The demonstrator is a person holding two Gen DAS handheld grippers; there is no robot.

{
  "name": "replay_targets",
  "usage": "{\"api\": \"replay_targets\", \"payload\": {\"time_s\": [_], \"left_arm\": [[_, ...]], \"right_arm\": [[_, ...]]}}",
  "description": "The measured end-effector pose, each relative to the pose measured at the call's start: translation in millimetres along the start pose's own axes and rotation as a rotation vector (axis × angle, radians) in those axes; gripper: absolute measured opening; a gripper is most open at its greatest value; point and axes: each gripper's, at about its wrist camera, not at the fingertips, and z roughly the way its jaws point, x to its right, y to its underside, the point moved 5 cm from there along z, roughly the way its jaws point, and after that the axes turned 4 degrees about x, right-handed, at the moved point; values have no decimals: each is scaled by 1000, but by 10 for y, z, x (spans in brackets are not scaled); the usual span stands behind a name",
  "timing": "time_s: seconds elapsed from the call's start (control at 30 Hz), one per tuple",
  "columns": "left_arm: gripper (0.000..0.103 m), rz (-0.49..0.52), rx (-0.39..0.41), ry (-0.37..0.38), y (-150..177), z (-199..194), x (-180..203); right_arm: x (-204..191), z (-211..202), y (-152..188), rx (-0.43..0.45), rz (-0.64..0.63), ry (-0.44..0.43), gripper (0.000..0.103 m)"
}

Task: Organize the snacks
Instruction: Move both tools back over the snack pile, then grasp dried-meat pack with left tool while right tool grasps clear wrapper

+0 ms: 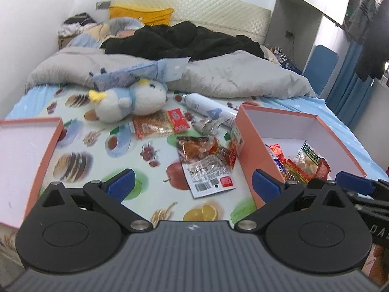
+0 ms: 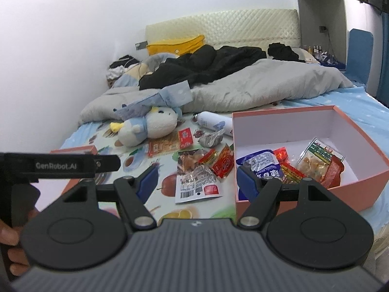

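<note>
Left gripper (image 1: 192, 185) and right gripper (image 2: 194, 181) both spread apart, nothing between the jaws, loose snack packets (image 1: 206, 163) on the patterned bedsheet (image 1: 145, 170) — between a pink lid (image 1: 36, 150) and a pink box (image 2: 364, 182) — more packets (image 2: 291, 165) inside the box.

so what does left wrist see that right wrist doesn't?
Left wrist only: most of the second pink box at the left edge, clothes hanging at far right. Right wrist only: the blue snack bag shown whole inside the open pink box. Both: plush penguin, white bottle, barcode snack packet, loose snacks on the printed sheet.
</note>
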Motion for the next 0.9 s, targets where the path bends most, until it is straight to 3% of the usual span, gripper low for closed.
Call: {"api": "replay_targets", "payload": {"time_s": [0.13,0.4,0.5,0.63,0.9], "left_arm": [[103,-39,-19,-7,91,68,-138],[102,-89,-46,26,229,383,-291],[97,-126,-86,43,260,634,-379],[97,-219,-143,121,234,1044,-531],[97,-262,-229,187,0,1940,-688]], "right_arm": [[-80,56,17,-18,-23,-2,72],[-144,354,70,-72,-60,18,60],[-189,564,125,-98,-63,28,56],[-289,867,185,-101,-107,63,55],[-349,1560,250,-143,-172,156,43]]}}
